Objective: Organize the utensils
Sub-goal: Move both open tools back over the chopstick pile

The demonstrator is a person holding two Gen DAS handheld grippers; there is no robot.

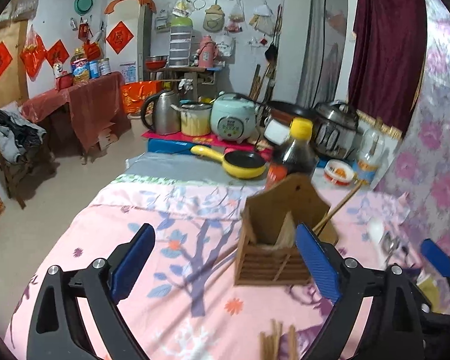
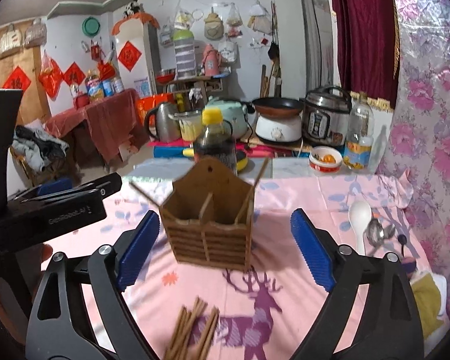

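I hold both tilted down over the pink surface (image 2: 285, 192), left hand-held gripper (image 1: 225, 267) and right hand-held gripper (image 2: 225, 249) wide and empty, wooden utensil holder (image 2: 208, 225) upright ahead, loose chopsticks (image 2: 192, 330) nearer, spoons (image 2: 372, 231) right.

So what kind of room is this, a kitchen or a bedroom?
Probably a lived-in home's kitchen corner: a rice cooker, a kettle and a pressure cooker stand behind the pink cloth.

Slatted wooden holder (image 2: 208, 225), wooden chopsticks (image 2: 192, 330), glossy printed cloth (image 2: 285, 270)
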